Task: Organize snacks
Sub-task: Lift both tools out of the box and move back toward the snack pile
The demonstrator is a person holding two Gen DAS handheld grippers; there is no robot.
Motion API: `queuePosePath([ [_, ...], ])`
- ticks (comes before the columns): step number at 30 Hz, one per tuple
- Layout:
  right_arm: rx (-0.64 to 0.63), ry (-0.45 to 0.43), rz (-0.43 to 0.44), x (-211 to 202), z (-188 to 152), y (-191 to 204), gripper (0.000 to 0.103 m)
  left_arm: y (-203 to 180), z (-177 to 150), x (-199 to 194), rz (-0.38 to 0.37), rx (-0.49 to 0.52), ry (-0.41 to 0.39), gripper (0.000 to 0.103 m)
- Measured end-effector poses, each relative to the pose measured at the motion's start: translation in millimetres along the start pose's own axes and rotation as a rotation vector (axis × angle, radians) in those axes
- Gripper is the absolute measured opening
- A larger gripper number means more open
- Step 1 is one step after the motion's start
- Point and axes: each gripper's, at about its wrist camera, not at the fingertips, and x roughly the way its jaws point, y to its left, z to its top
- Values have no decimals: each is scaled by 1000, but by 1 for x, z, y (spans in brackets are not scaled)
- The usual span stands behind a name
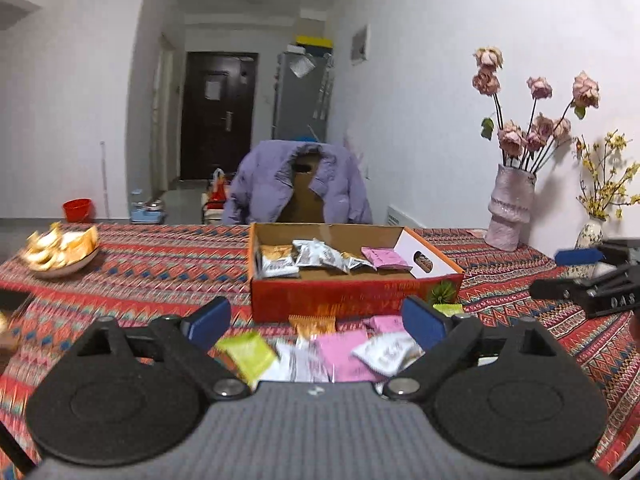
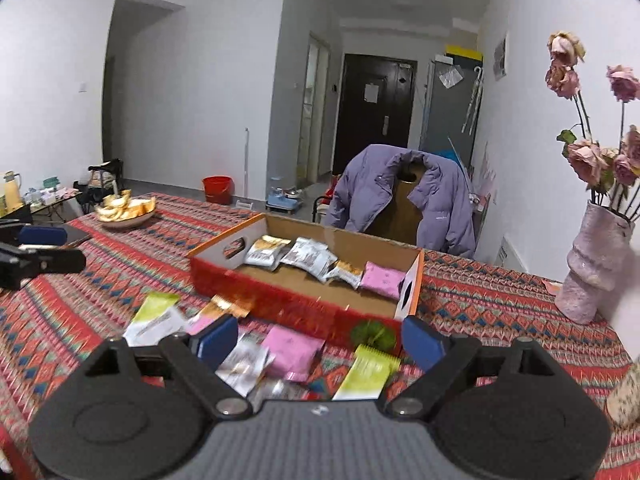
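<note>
An open red cardboard box [image 1: 344,296] [image 2: 280,300] stands on the patterned tablecloth and holds several silver, gold and pink snack packets [image 1: 316,256] [image 2: 316,260]. Loose packets lie in front of it: a green one [image 1: 248,354] [image 2: 370,372], pink ones [image 1: 344,354] [image 2: 294,346] and silver ones [image 1: 386,354] [image 2: 242,364]. My left gripper [image 1: 318,324] hovers open above this pile with nothing between its blue pads. My right gripper [image 2: 318,338] is open too, over the same pile, empty. Each gripper shows at the edge of the other's view [image 1: 580,276] [image 2: 36,248].
A bowl of gold-wrapped items [image 1: 60,250] [image 2: 126,208] sits at the table's left. A pink vase of dried roses [image 1: 510,208] [image 2: 596,264] and a small vase with yellow flowers [image 1: 592,232] stand at the right. A chair with a purple jacket [image 1: 298,184] [image 2: 404,200] is behind the table.
</note>
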Motion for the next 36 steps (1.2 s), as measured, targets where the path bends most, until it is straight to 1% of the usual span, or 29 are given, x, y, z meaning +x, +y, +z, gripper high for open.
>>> queuePosePath([
  [2, 11, -3, -1, -14, -18, 9, 90, -1, -13, -15, 14, -23, 5, 95],
  [3, 17, 3, -2, -19, -26, 13, 93, -3, -18, -22, 20, -32, 14, 95],
  [6, 28, 14, -14, -34, -50, 25, 94, -10, -37, -36, 14, -35, 38, 95],
  [10, 59, 53, 2, -45, -78, 31, 94, -15, -66, -40, 31, -7, 102, 95],
  [12, 73, 68, -2, -48, -87, 31, 94, -15, -74, -39, 35, -13, 123, 95],
  [14, 101, 78, 20, -46, -93, 30, 94, -12, -78, -38, 18, -32, 131, 95],
  [16, 113, 87, 32, -43, -97, 29, 94, -12, -78, -36, 19, -37, 130, 95],
  [20, 132, 88, 19, -36, -98, 25, 94, -14, -74, -30, 32, -19, 123, 95],
  [26, 189, 102, -4, -19, -99, 12, 92, -14, -70, -3, 46, -5, 157, 94],
  [28, 202, 113, -6, -11, -98, 8, 88, -14, -68, 9, 46, 3, 168, 93],
  [29, 202, 119, -7, -7, -98, 6, 83, -14, -67, 14, 48, 7, 172, 92],
  [30, 201, 124, -8, -3, -97, 5, 81, -14, -65, 20, 51, 11, 176, 89],
  [36, 206, 147, -22, 28, -89, -3, 79, -11, -52, 62, 71, 42, 183, 82],
])
